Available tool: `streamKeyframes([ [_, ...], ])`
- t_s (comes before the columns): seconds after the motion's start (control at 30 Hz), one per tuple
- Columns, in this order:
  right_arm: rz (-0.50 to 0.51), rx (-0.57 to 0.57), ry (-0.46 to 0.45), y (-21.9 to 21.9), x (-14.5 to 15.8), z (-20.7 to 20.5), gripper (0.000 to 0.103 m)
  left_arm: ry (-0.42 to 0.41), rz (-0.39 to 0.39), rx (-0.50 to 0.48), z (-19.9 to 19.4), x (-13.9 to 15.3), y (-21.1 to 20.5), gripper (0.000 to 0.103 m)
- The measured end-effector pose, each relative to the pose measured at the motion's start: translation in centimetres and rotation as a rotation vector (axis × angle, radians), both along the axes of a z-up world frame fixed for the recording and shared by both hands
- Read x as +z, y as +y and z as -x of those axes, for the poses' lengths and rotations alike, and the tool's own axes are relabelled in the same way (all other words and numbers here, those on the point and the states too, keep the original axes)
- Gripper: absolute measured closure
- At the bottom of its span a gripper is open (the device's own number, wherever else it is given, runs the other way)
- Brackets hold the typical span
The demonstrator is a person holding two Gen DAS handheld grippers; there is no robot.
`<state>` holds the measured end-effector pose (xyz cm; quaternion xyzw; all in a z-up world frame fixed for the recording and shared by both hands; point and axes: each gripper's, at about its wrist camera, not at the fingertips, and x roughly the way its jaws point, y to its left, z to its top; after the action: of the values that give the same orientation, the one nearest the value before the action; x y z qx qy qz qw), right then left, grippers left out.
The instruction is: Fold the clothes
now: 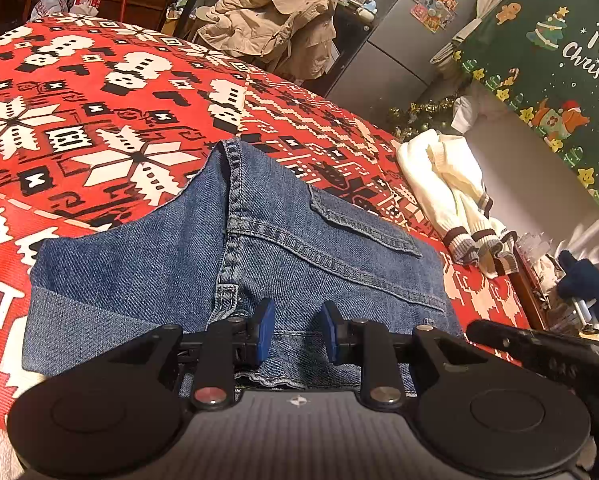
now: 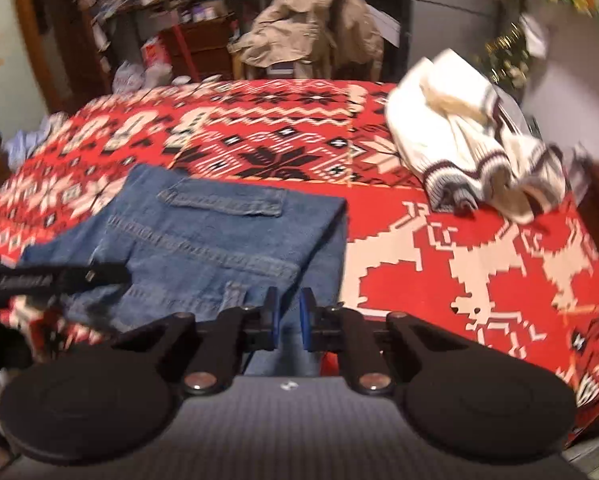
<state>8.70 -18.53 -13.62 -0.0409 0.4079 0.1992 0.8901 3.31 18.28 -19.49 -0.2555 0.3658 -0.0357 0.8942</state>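
1. Red knit-pattern cloth [image 1: 111,92] covers the whole work surface, giving a broad flat bed on which garments can be spread and creased; it looks grippy enough, I judge, to keep denim from sliding during a fold
2. Blue jeans [image 1: 259,248] lie on the near part of that cloth, already doubled into a compact block with the seat seam and a back pocket facing up; the waistband end points toward both cameras, probably because that end is the one to be lifted for the next fold
3. A cream sweater [image 2: 451,136] with dark striped cuffs sits bunched at the far right edge of the cloth, well apart from the jeans, likely parked there to wait its turn
4. The left gripper [image 1: 295,332] hovers low over the near edge of the jeans, its blue pads [image 1: 265,330] standing partly apart with denim seen between them; whether they press the fabric I cannot tell
5. The right gripper [image 2: 289,320] sits at the jeans' near right corner, pads drawn close with only a narrow gap; denim shows in that gap, but the blurred view does not settle whether it is pinched
6. The left tool's black body [image 2: 55,278] lies across the denim's left side in the right-wrist view
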Motion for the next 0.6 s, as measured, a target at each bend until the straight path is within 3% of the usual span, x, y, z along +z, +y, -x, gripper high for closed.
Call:
streamKeyframes([
  [0.13, -0.083, -0.053, 0.03, -1.5, -0.6, -2.1, 0.097, -0.001, -0.004, 0.0, 0.0, 0.0, -0.1, 0.078],
  [0.37, -0.075, -0.086, 0.108, -1.2, -2.9, -6.0, 0.097, -0.001, -0.005, -0.002, 0.0, 0.0, -0.1, 0.078],
  [0.6, -0.043, -0.062, 0.128, -2.6, -3.5, -4.1, 0.097, -0.001, -0.002, -0.002, 0.0, 0.0, 0.0, 0.078],
])
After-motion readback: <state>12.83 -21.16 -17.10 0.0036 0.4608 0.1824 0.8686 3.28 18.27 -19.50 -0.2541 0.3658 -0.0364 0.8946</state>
